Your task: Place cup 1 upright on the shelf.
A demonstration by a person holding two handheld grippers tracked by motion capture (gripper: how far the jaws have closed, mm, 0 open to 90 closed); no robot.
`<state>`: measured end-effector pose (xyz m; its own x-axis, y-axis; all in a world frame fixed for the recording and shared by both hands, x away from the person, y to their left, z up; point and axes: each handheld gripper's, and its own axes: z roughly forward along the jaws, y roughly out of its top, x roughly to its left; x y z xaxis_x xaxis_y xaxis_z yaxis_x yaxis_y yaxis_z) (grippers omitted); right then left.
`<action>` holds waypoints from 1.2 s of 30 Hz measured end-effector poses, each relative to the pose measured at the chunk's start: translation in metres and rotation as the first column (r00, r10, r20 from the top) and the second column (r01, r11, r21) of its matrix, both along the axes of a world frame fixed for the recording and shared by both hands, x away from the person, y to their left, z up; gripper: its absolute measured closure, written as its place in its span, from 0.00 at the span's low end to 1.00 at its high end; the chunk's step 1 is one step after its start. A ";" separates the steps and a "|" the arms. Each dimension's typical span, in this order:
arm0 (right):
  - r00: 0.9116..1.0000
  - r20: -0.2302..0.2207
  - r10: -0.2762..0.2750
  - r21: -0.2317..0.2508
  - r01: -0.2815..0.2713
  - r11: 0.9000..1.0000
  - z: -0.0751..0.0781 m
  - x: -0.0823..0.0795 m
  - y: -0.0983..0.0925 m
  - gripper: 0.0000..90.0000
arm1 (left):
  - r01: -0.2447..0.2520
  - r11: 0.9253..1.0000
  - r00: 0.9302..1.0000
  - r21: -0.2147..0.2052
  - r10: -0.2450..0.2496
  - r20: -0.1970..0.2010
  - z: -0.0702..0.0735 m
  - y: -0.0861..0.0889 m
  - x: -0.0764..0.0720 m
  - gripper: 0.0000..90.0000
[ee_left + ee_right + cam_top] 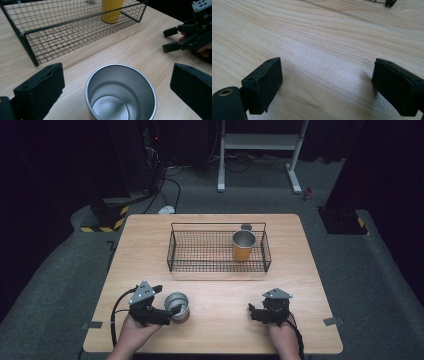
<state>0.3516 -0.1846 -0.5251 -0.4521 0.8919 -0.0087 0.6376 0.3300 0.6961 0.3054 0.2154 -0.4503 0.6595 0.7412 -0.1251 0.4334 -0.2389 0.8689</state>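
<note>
1. Bare steel is what would be gripped: the silver cup (121, 92) stands upright and empty on the table (225, 290), framed by the wide-open, empty jaws of the left gripper (167, 301).
2. A tip or skid is risked if one jaw meets the smooth wall first.
3. The right gripper (254, 311) is held well apart, spread and empty.
4. One yellow cup (243, 245), upright, is held in the wire basket (172, 251), towards its right end.

Lab or test studio indicated: dark curtained surround, grey carpet (60, 285), hazard-striped stand base (107, 217), cables (167, 185) trailed across floor, white frame legs (295, 170) behind wooden counter (150, 250).
</note>
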 end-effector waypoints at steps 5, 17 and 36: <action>1.000 0.001 0.001 -0.001 -0.001 1.000 0.000 0.000 0.000 0.11 | 0.016 1.000 1.000 0.001 -0.016 0.011 -0.003 -0.007 -0.003 0.00; 1.000 0.000 0.000 0.000 0.000 1.000 0.000 0.000 0.000 0.11 | 0.042 0.999 0.999 0.012 -0.043 0.025 -0.009 -0.011 -0.002 0.00; 1.000 0.000 0.000 0.000 0.000 1.000 0.000 0.000 0.000 0.11 | 0.029 0.998 0.999 0.058 -0.030 0.026 -0.020 -0.012 0.000 0.00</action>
